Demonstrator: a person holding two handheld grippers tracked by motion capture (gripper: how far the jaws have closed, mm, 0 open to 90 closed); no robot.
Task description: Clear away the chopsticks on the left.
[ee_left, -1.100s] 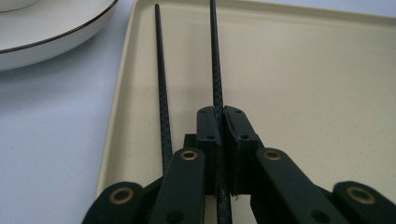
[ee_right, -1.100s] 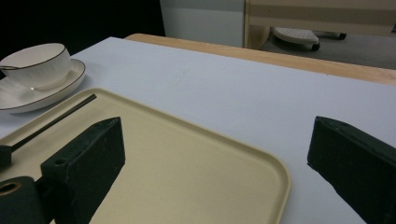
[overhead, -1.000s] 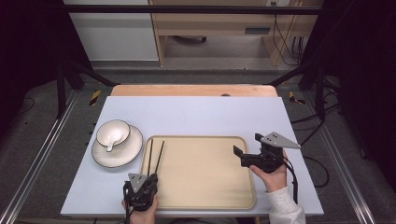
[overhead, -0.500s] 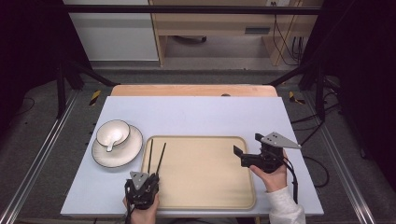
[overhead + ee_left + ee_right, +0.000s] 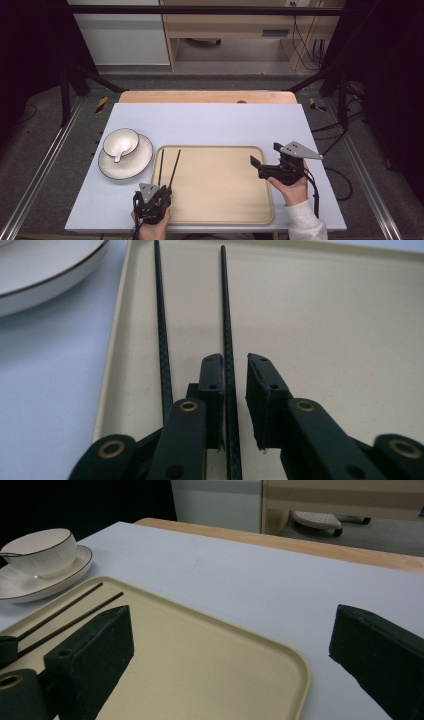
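Beyond the fingers, the pale blue worktop (image 5: 215,120) ends at a wooden edge (image 5: 207,96). Past that lies grey floor (image 5: 240,75), then a white cabinet (image 5: 120,32) and a wooden desk (image 5: 235,25) with hanging cables (image 5: 300,37). Dark metal frame legs (image 5: 67,85) stand on both sides.

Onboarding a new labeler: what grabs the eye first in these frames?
Two black chopsticks lie on the left side of the beige tray, spread apart. The left gripper sits at their near ends, its jaws just opening, one stick in the gap, the other outside. Left of the tray stands a white bowl on a plate; the right gripper hovers open by the tray's right edge.
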